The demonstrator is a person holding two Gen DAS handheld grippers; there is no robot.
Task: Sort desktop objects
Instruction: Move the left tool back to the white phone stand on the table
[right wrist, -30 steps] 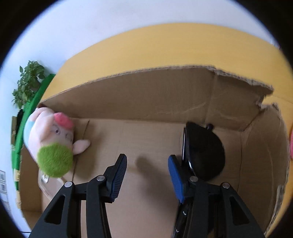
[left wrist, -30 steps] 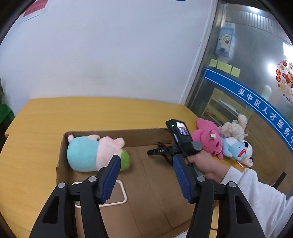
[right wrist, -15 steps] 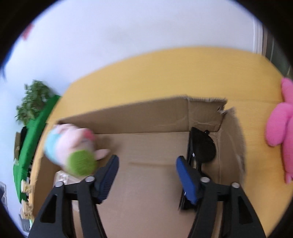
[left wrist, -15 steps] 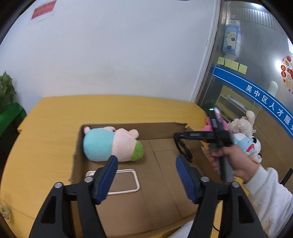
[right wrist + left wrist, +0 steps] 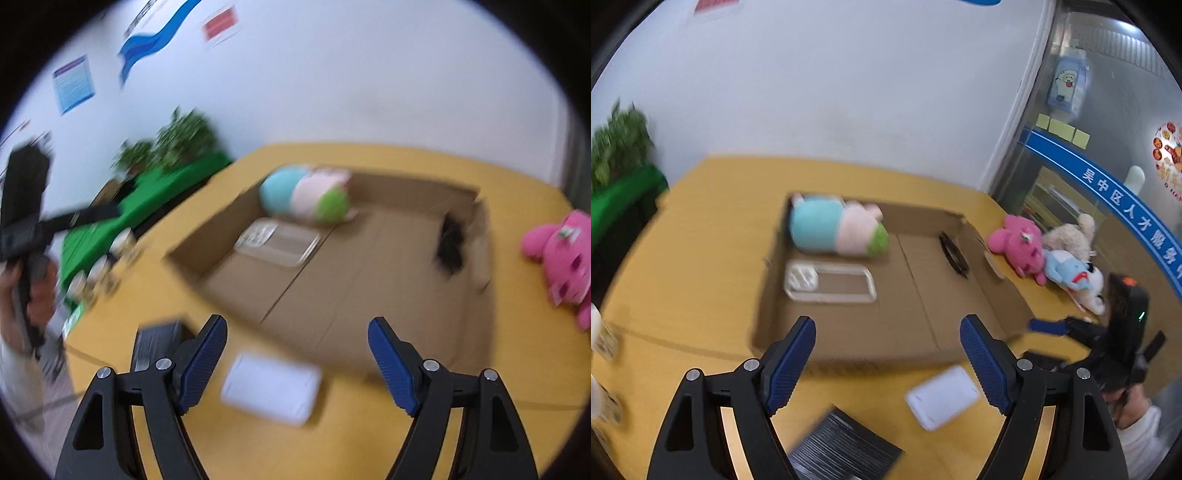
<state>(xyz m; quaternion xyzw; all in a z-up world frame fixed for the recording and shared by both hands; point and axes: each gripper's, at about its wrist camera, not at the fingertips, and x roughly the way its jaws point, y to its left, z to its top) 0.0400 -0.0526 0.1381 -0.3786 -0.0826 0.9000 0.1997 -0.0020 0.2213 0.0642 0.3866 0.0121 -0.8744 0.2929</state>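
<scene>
Sorting is partly done, we judge: the cardboard box (image 5: 964,325) at frame centre already holds a pastel plush (image 5: 836,230), a clear tray (image 5: 831,282) and sunglasses (image 5: 955,253). Our left gripper (image 5: 886,365) and right gripper (image 5: 297,363) have just been opening their jaws, now wide, nothing between. Left on the table (image 5: 701,258): white card (image 5: 942,397) at bottom, black notebook (image 5: 846,448), pink plush (image 5: 1019,245) at right.

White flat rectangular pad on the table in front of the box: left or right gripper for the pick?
Probably right. The white flat rectangular pad lies between the open, empty right gripper fingers; it sits off-centre toward the left gripper's right finger.
</scene>
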